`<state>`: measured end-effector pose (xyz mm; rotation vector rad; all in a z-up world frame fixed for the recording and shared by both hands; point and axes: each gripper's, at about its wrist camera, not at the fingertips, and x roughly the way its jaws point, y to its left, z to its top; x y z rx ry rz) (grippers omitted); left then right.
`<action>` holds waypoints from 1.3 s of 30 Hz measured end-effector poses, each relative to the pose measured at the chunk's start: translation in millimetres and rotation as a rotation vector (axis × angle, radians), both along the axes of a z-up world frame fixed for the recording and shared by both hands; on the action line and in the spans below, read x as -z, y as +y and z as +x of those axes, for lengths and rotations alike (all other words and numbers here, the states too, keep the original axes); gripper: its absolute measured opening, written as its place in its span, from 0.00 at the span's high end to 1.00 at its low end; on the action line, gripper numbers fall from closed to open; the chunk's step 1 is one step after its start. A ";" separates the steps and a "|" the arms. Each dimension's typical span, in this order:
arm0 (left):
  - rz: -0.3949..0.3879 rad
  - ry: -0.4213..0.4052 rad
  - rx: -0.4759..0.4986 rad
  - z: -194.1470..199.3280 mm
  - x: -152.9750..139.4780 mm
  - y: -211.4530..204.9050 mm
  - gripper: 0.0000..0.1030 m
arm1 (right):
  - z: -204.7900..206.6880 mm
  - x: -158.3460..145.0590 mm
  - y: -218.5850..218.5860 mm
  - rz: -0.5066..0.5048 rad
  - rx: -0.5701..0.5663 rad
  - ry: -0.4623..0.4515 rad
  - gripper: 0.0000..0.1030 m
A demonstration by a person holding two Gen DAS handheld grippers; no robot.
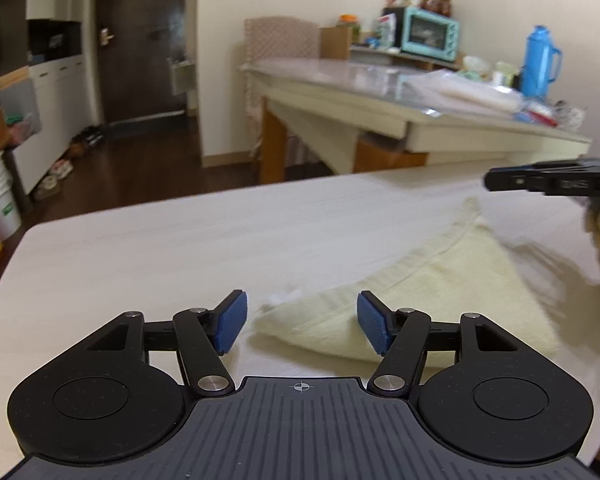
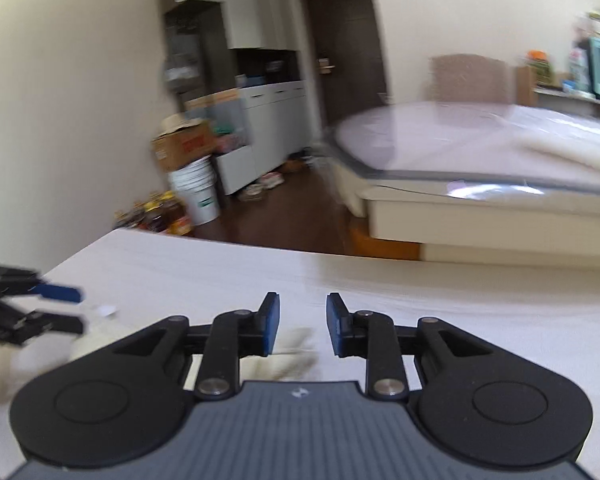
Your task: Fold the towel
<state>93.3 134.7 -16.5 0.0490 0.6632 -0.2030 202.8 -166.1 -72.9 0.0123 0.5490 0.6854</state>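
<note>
Towel [image 1: 440, 296] lies flat on desk [image 1: 160, 248], pale yellow, already doubled into a triangle, one corner pointing toward left claw [image 1: 302, 326]. Left claw released, blue pads spread wide, nothing between them, hovering just short of that near corner. Right claw [image 2: 302, 326] also released and empty, held above bare desk [image 2: 460, 320] with towel [image 2: 40, 356] off to its left, blurred; seen from left wrist as dark fingers [image 1: 540, 182] above the far tip.

Probably between folds, lining up the next grasp. To do it well: lower left claw until the lower pad slides under the near corner, taking every layer, not just the top one. Close firmly before lifting. Bring right claw down onto the far tip likewise, or pin the cloth there. Lift low, carry across in one arc, match edges, then let go only once flat. Risk: layers slipping apart.
</note>
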 end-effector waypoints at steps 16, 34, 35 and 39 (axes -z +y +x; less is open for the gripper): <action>0.034 0.003 -0.086 3.2 -7.1 17.0 0.34 | -20.7 1.0 20.6 -0.180 -0.083 -0.072 0.73; 0.121 -0.004 -0.039 47.9 2.2 13.9 0.30 | -69.8 9.4 35.8 -0.246 -0.129 -0.052 0.73; 0.115 -0.010 -0.041 45.4 0.2 13.7 0.32 | -69.6 8.4 35.1 -0.244 -0.126 -0.051 0.72; 0.079 -0.035 -0.032 29.2 -9.9 11.4 0.34 | -84.7 -7.9 31.5 -0.169 -0.142 -0.081 0.72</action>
